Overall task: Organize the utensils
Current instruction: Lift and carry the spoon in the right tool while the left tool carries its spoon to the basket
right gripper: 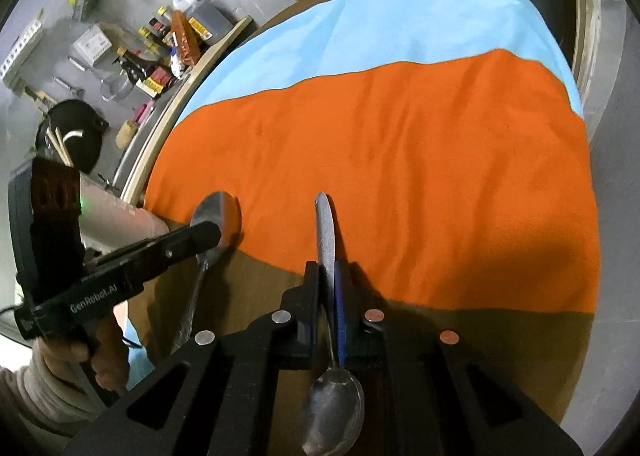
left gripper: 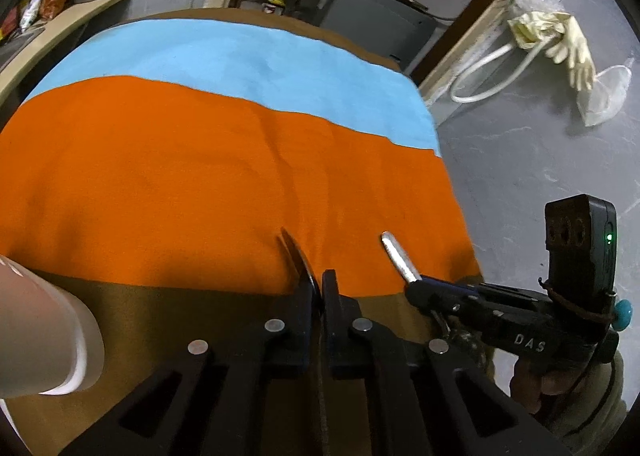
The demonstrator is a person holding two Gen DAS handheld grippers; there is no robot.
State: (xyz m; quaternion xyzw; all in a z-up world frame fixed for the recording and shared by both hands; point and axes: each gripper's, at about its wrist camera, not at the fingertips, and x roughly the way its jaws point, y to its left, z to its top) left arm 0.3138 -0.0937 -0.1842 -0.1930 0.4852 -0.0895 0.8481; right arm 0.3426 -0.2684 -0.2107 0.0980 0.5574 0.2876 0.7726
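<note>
Over the front edge of the orange cloth (right gripper: 400, 176), two spoons are held at once, one per gripper. The right gripper (right gripper: 329, 276) is clamped tight on the handle of a spoon (right gripper: 332, 408), with the handle tip poking out forward over the cloth and the bowl hanging back toward the camera. The left gripper (left gripper: 320, 288) is pinched narrow on the other spoon (right gripper: 216, 216), gripped near the neck just behind the bowl, so the bowl sticks out ahead and the handle trails back over the brown table (right gripper: 248, 280). So the two spoons are pointed opposite ways right now.

No tray or holder can be made out in either view, so the orange cloth is probably meant as the drop zone, but that's a guess.

To do this bit well, both grips should be kept firm until each spoon is low and level over the cloth, since a steeply tilted spoon let go from height would likely bounce or roll. One spoon would need to be swung round if they're meant to match. They'd best be set side by side, parallel, well clear of the table edge, and the jaws only eased apart once metal is resting on fabric.
</note>
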